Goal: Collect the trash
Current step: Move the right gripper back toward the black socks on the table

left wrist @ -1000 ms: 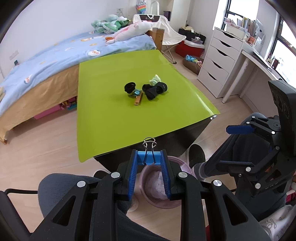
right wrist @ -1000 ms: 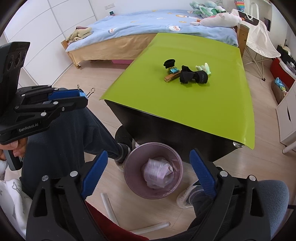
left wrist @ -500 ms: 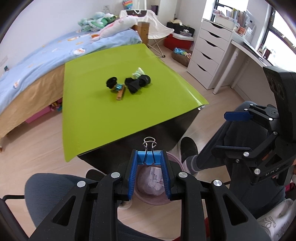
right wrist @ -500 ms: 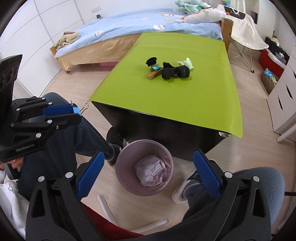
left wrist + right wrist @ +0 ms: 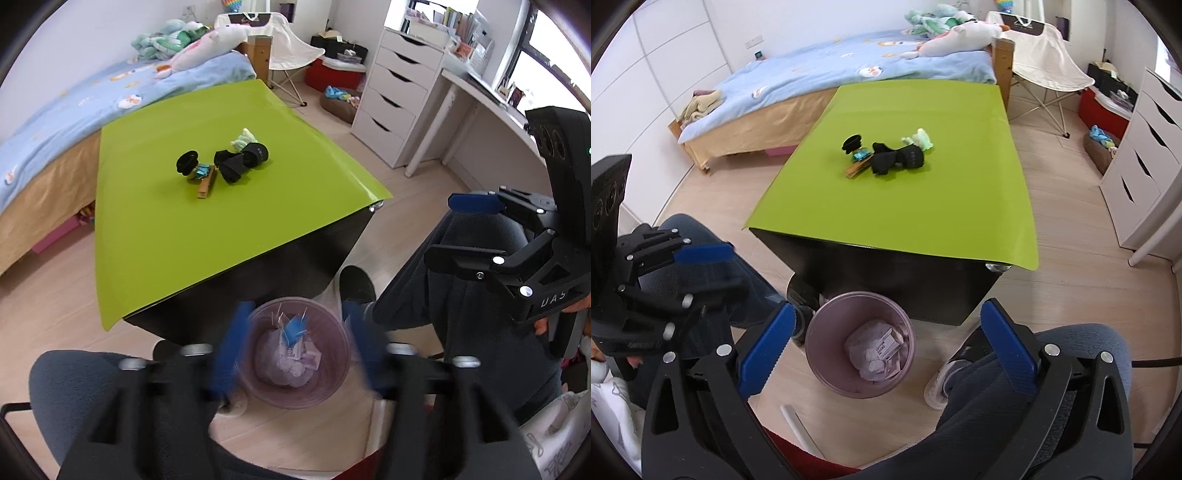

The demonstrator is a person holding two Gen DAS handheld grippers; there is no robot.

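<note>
A blue binder clip (image 5: 293, 326) drops into the pink wastebasket (image 5: 334, 384) as the left tool (image 5: 295, 347) has just sprung apart; the right tool (image 5: 886, 347) hangs wide, empty — a small pile (image 5: 221, 166) waits on the green counter (image 5: 155, 236).

Glossy lime-green table top (image 5: 897, 206) on matt black sides. Smooth mauve plastic waste bin (image 5: 831, 373) holding crumpled paper (image 5: 871, 350). Matt cloth black socks (image 5: 897, 159); wooden clothes peg (image 5: 206, 186). Pale wood-grain floor (image 5: 1082, 295), upper right.
</note>
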